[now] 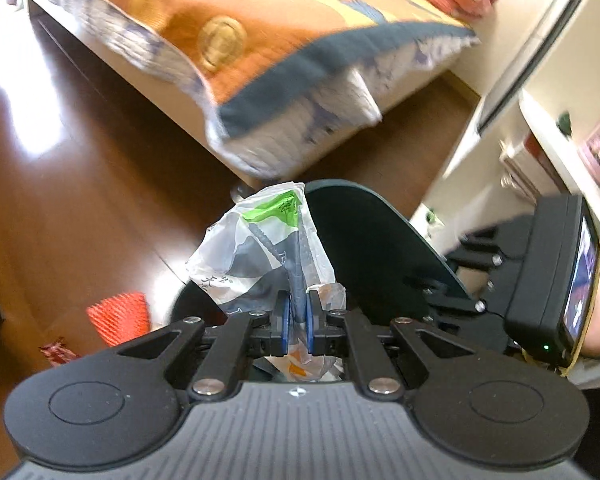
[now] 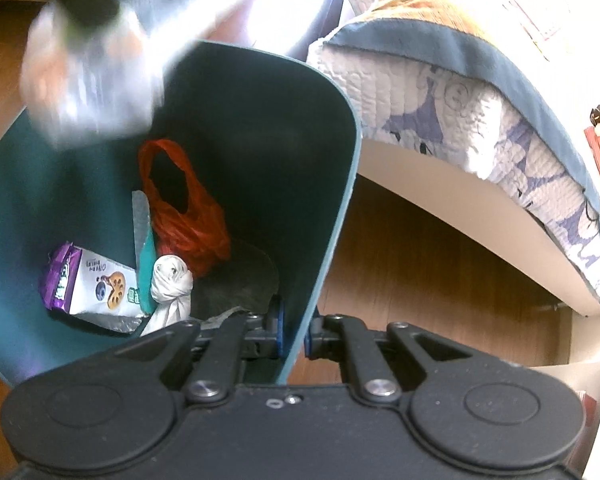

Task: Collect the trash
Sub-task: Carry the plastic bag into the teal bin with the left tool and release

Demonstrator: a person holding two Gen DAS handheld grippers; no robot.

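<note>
The bed (image 1: 300,20) is the biggest thing in both views, spread with an orange-patterned quilt (image 2: 480,12) edged in dark blue, its white quilted underside hanging over the pale frame above a brown wooden floor (image 1: 80,160).

Next in size is the dark teal trash bin (image 2: 332,184), standing on the floor just beside the bed. The right claw (image 2: 294,338) is pressed together on the bin's rim, one finger inside the wall and one outside. Down in the bin lie a red mesh bag (image 2: 188,220), a purple-and-white snack packet (image 2: 88,284), a knotted white wad of tissue or cloth (image 2: 170,280) and a strip of teal wrapper (image 2: 146,268), all crowded together on the bottom.

The left claw (image 1: 298,318) pinches a crumpled clear plastic wrapper (image 1: 260,248) with green and grey print. From the left wrist view the wrapper stands up from between the fingers, with the bin's dark rim (image 1: 360,232) just behind it (the right wrist view shows the same bundle as a pale blur over the bin's far-left edge).

On the floor to the left lie another piece of red mesh (image 1: 120,316) and, near it, a small red wrapper (image 1: 58,352).
</note>
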